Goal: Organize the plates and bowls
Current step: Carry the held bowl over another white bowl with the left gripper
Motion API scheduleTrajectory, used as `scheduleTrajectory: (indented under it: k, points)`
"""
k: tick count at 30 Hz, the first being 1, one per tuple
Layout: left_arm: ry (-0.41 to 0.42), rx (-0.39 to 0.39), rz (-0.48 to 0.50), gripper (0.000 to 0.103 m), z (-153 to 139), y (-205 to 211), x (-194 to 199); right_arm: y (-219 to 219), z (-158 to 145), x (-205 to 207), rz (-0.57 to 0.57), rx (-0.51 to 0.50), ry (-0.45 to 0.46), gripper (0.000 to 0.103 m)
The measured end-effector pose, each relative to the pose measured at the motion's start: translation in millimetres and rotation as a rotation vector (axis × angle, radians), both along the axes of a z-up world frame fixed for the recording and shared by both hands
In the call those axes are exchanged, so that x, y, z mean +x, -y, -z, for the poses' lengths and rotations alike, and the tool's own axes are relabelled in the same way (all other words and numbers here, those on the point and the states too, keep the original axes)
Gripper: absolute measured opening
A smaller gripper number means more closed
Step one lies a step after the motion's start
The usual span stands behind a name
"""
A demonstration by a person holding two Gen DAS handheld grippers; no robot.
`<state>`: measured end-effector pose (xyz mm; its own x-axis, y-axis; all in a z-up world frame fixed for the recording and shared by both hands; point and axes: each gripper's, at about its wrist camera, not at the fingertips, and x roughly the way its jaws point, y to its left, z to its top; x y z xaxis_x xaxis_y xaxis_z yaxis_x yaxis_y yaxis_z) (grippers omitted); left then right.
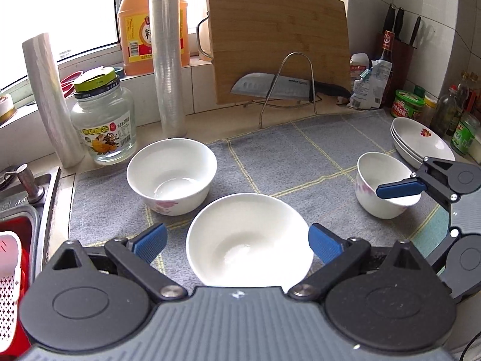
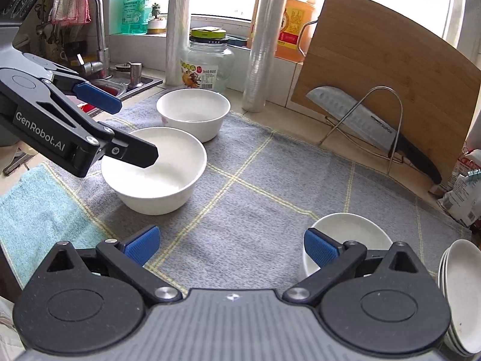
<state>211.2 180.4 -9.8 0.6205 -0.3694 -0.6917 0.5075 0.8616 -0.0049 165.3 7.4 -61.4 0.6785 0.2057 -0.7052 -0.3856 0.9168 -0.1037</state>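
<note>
We hold both grippers spread, left gripper (image 1: 237,242) straddling the middle bowl (image 1: 249,240) just nearer us than the far bowl (image 1: 172,176), so we judge: lower squarely, clamp one rim.

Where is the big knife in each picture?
Left wrist view: the knife is at the top middle, resting across a wire rack in front of the cutting board.
Right wrist view: the knife is on the right, slanting down across the same rack.
Shared landmark: the cutting board behind it.
</note>
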Motion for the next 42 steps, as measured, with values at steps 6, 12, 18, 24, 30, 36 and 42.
scheduleTrajectory:
  k: [6,12,18,24,30,36,42]
  points:
    - [-0.037,0.019,0.095,0.100,7.4,-15.4,16.2,-38.4,13.8,4.6,-0.018,-0.035,-0.027,0.103]
    - [-0.097,0.017,0.185,0.099,13.9,-17.0,34.9,-59.3,22.0,8.9,-0.034,-0.041,-0.033,0.103]
    - [-0.133,0.052,0.230,0.098,20.1,-11.9,49.7,-72.4,26.6,13.8,-0.056,-0.049,-0.024,0.103]
    - [-0.179,0.081,0.265,0.086,26.1,-5.1,61.8,-78.1,29.2,18.8,-0.055,-0.030,-0.014,0.103]
    - [-0.251,0.093,0.333,0.074,28.8,3.3,68.0,-82.1,30.5,22.5,-0.046,-0.037,0.005,0.103]
    - [-0.304,0.111,0.384,0.069,29.4,8.9,77.6,-84.4,31.0,22.1,-0.046,-0.024,0.012,0.102]
    - [-0.328,0.145,0.419,0.067,29.0,16.8,81.8,-84.8,29.9,22.2,-0.037,-0.009,0.021,0.101]
